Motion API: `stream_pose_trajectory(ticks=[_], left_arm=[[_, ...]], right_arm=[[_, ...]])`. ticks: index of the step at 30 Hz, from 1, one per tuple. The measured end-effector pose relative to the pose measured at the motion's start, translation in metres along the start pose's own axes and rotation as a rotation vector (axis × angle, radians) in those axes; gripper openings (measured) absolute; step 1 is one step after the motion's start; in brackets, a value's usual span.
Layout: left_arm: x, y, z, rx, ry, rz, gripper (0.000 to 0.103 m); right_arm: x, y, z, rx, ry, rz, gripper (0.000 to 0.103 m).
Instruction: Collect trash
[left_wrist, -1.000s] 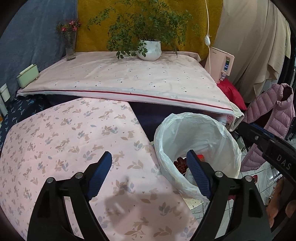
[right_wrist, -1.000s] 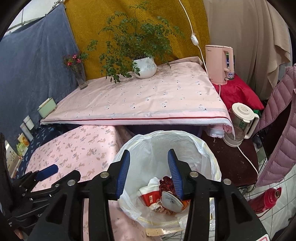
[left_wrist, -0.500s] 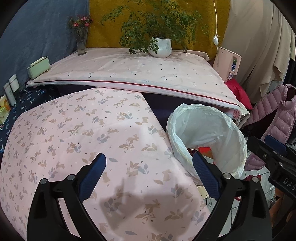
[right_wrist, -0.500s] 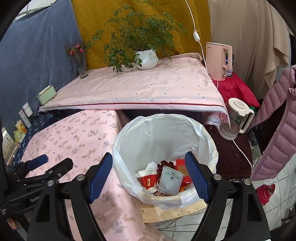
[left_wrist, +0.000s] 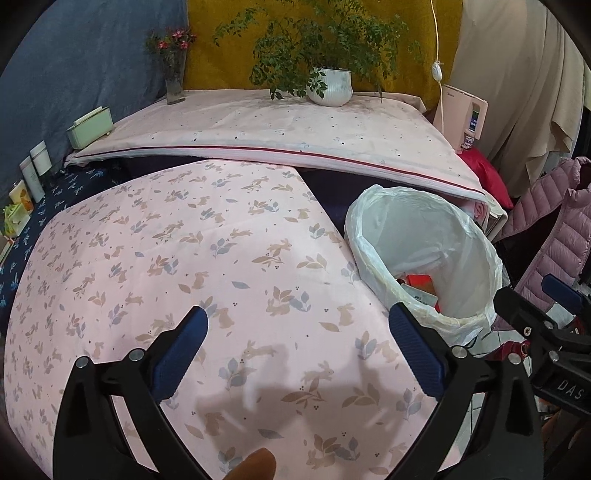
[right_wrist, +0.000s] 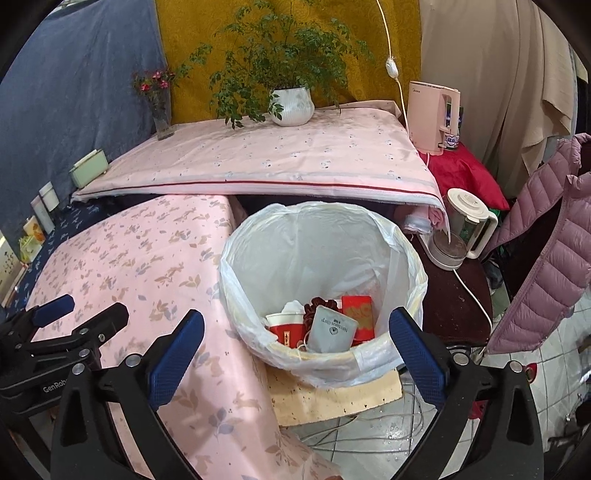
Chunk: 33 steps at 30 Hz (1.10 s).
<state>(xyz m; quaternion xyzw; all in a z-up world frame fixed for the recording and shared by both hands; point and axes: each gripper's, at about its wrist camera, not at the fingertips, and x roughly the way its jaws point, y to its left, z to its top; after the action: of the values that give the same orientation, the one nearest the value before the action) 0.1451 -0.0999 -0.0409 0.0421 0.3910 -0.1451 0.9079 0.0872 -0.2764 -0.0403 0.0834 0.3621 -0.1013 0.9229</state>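
Much of the trash is hidden from my left side: from there the trash bin (left_wrist: 424, 258) shows mostly its white liner, with only a corner of red and white packaging low inside. My right view looks straight down into it — a red paper cup (right_wrist: 284, 326), a grey pouch (right_wrist: 330, 328), a red packet (right_wrist: 357, 317) and something dark and crinkled behind them that I cannot identify. The print on the pouch is too small to read.

My left gripper (left_wrist: 297, 345) hangs over the pink rabbit-print cloth (left_wrist: 166, 258), jaws opening to nearly their widest, nothing between them. My right gripper (right_wrist: 295, 349) hangs at the near rim of the bin, jaws opening wide too, empty — the trash lies below them in the bin, not in my grip.

The bin stands on a stained beige board (right_wrist: 332, 395) on a tiled floor, touching the edge of the print-covered table. Behind is a second table under a pale pink cloth (right_wrist: 277, 158), with a potted plant (right_wrist: 291, 105) and a vase of red flowers (right_wrist: 160, 110). A kettle (right_wrist: 465, 229) sits on a dark side table, and a mauve puffer jacket (right_wrist: 546, 251) hangs at the right, cut off by the frame.
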Motion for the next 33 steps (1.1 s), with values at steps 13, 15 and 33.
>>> stream_pose_trajectory(ticks=[13, 15, 33], left_arm=[[0.0, -0.009, -0.01, 0.0, 0.016, -0.003, 0.094], [0.0, -0.011, -0.01, 0.003, 0.016, -0.001, 0.095], [0.005, -0.021, -0.011, 0.014, 0.029, -0.002, 0.096]], right_arm=[[-0.007, -0.008, -0.012, -0.006, 0.014, -0.06, 0.097], [-0.007, -0.01, -0.015, -0.002, 0.022, -0.064, 0.097], [-0.006, -0.011, -0.023, -0.034, 0.042, -0.093, 0.097]])
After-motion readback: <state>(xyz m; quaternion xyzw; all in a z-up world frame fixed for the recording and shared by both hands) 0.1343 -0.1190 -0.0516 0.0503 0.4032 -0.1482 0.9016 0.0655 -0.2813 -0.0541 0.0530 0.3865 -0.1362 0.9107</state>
